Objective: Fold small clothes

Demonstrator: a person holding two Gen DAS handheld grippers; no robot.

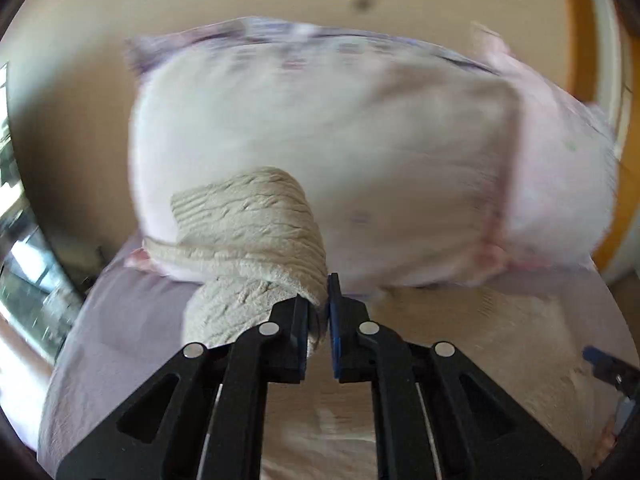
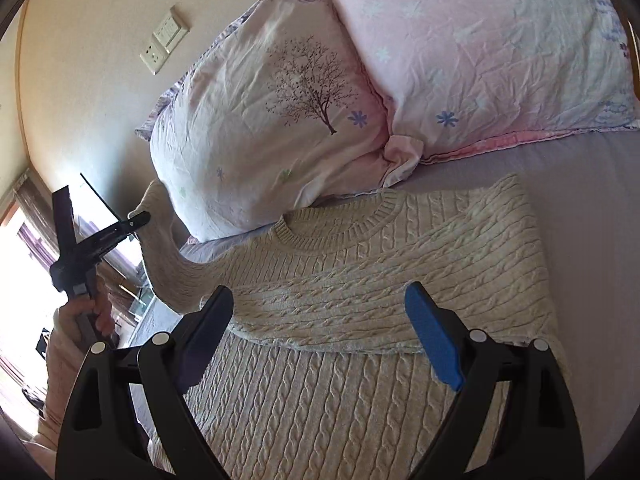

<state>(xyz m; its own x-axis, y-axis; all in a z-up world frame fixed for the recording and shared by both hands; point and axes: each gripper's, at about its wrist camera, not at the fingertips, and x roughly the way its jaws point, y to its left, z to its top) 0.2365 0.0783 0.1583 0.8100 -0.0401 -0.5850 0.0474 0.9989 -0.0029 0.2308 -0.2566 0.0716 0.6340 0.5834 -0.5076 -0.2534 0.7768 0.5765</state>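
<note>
A cream cable-knit sweater (image 2: 360,280) lies on the lilac bed sheet (image 2: 580,208), its right side folded over the body, collar toward the pillows. My left gripper (image 1: 319,304) is shut on the sweater's left sleeve (image 1: 256,240) and holds it lifted off the bed; in the right wrist view that gripper (image 2: 136,220) shows at the far left with the sleeve (image 2: 164,256) stretched up to it. My right gripper (image 2: 320,320) is open and empty, hovering over the sweater's middle.
Two pink patterned pillows (image 2: 272,120) (image 2: 480,48) lie against the beige wall at the head of the bed. Wall sockets (image 2: 164,40) are above. A window and furniture sit at the left (image 2: 24,240).
</note>
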